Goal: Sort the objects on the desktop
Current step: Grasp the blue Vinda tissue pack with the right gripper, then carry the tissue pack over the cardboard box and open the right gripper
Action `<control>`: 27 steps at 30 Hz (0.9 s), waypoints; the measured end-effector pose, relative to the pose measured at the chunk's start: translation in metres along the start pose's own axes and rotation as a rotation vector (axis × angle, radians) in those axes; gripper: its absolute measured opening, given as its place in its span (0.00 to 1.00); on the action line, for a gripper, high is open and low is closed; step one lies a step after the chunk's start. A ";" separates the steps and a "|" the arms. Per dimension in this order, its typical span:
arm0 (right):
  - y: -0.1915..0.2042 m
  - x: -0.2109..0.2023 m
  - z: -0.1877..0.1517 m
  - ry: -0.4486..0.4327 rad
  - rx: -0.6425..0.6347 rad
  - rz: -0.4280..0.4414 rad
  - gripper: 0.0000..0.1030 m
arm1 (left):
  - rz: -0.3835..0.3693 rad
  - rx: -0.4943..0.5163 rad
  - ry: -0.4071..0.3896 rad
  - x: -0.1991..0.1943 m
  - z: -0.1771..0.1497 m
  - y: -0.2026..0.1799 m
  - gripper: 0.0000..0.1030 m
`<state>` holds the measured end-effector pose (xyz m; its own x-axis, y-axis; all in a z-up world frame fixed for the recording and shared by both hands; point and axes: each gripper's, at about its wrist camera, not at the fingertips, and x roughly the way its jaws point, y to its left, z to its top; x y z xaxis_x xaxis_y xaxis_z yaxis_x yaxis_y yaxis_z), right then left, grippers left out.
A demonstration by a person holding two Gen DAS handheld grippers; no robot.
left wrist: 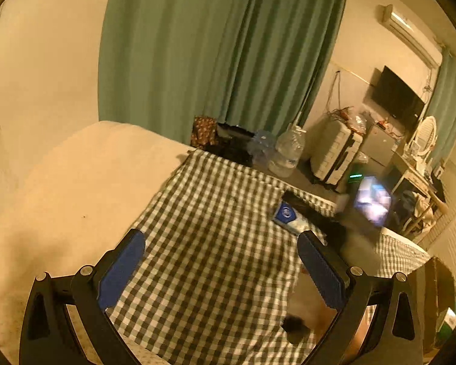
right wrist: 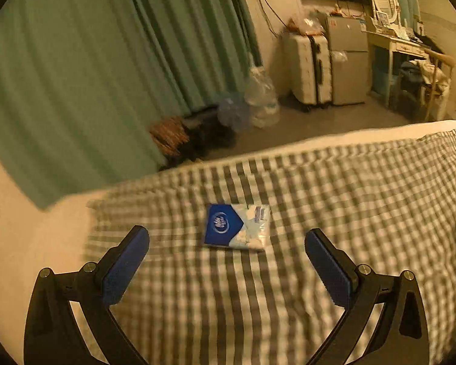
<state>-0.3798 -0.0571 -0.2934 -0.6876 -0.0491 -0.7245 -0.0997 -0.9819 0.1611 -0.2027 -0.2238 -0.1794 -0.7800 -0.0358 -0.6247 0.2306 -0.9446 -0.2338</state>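
Right gripper (right wrist: 227,241) gapes empty before the tissue pack (right wrist: 236,227) at frame centre — straddle its short sides; left gripper (left wrist: 221,248) also agape.

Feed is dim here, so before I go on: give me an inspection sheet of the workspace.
Surface: checked cloth over a pale bed.
Job's things: tissue pack flat on the cloth, ahead of the right hand-held gripper.
Clutter: dark item near the left hand-held gripper, too blurred to name.
Grippers: both open, empty.
Cables: cord on the far wall.
Surroundings: green curtain, suitcase, water jugs.
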 end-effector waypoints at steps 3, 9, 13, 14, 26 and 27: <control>0.011 0.056 -0.009 0.087 -0.095 -0.061 0.96 | -0.018 -0.027 0.026 0.013 -0.003 0.004 1.00; -0.001 0.055 -0.024 0.077 -0.228 -0.065 0.70 | -0.014 -0.006 0.031 0.018 -0.012 -0.002 1.00; -0.033 -0.014 -0.024 0.027 -0.212 0.021 0.70 | -0.039 0.084 -0.019 0.000 -0.013 -0.027 0.99; -0.044 -0.039 -0.022 0.009 -0.211 0.044 0.70 | -0.048 0.104 -0.031 -0.006 -0.013 -0.033 0.97; -0.177 -0.364 0.009 -0.308 -0.201 0.121 0.71 | -0.159 0.152 -0.216 -0.157 -0.001 -0.114 0.89; -0.190 -0.386 0.007 -0.340 -0.202 0.102 0.71 | -0.175 0.146 -0.233 -0.171 -0.002 -0.126 0.89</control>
<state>-0.1004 0.1501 -0.0398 -0.8885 -0.1182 -0.4433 0.1017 -0.9929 0.0610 -0.0969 -0.0985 -0.0445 -0.9165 0.0731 -0.3933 0.0089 -0.9792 -0.2027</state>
